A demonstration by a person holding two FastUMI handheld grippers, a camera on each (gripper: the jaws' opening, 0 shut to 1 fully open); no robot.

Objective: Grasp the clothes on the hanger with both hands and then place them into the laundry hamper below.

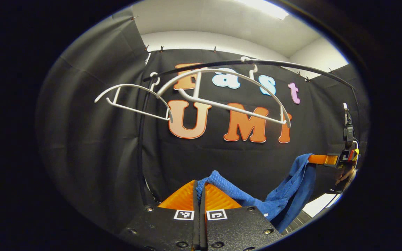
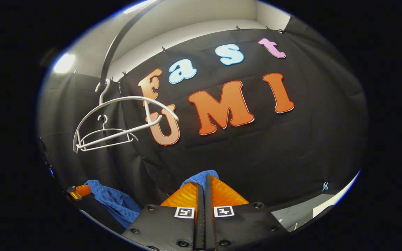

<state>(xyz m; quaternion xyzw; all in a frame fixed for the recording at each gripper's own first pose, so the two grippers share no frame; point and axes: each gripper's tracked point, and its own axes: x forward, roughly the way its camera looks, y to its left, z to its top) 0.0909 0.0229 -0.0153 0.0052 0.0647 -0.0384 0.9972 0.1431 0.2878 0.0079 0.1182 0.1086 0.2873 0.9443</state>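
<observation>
A blue knitted garment (image 1: 284,195) hangs stretched between both grippers, below the rail and off the hangers. In the left gripper view my left gripper (image 1: 200,186) is shut on one bunched end of it (image 1: 218,181), and the cloth sags rightward to my right gripper (image 1: 321,159) at the far right, held by a hand. In the right gripper view my right gripper (image 2: 202,181) is shut on a fold of the blue garment (image 2: 199,177); more of it (image 2: 112,200) drapes at lower left by my left gripper (image 2: 79,191). Two bare white hangers (image 1: 222,97) (image 1: 131,99) hang on the black rail (image 1: 257,63).
The rail's black upright (image 1: 141,146) runs down at the left of the left gripper view. Two white hangers (image 2: 117,118) sit at upper left in the right gripper view. A pale floor strip (image 2: 302,209) shows at lower right under the black cloth wall.
</observation>
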